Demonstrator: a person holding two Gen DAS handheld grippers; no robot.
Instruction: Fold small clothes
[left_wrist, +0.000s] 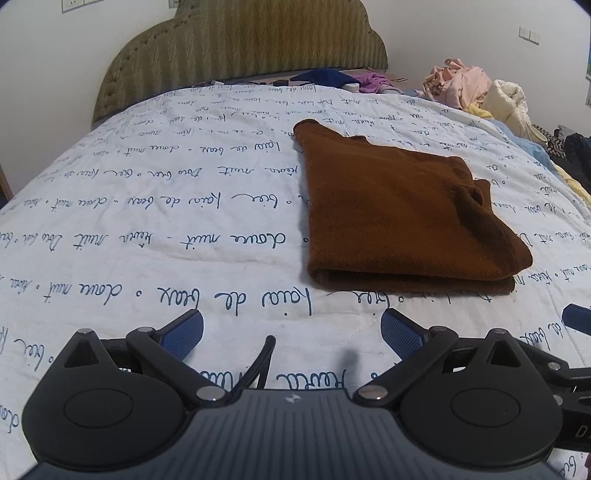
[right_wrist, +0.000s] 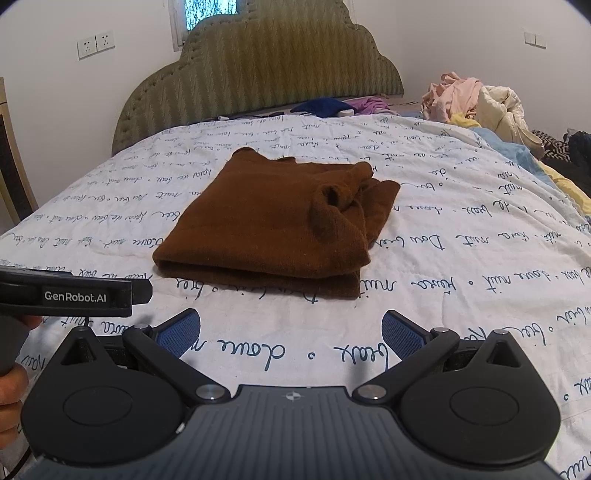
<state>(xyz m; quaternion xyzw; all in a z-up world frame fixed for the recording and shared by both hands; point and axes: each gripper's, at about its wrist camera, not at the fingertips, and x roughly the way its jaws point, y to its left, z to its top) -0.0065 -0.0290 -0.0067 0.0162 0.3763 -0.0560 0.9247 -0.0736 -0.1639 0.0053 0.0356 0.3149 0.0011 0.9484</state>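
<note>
- Left claw (left_wrist: 291, 334): spread wide, empty, above the bed (left_wrist: 147, 206).
- Jumper (left_wrist: 399, 214): brown, folded flat on the bed, just ahead of both claws.
- Right claw (right_wrist: 291, 332): spread wide, empty.
- Clothes pile (right_wrist: 476, 99): far right.

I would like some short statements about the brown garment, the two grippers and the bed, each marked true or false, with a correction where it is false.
1. The brown garment lies folded on the bedspread. True.
2. The right gripper is shut on the garment. False: its jaws are open and empty, short of the garment.
3. The left gripper is open and holds nothing. True.
4. The bedspread is plain white. False: it is white with dark handwritten script printed on it.
5. A pile of other clothes lies at the far right of the bed. True.
6. The garment hangs over the green headboard. False: it lies flat mid-bed, apart from the headboard.
</note>
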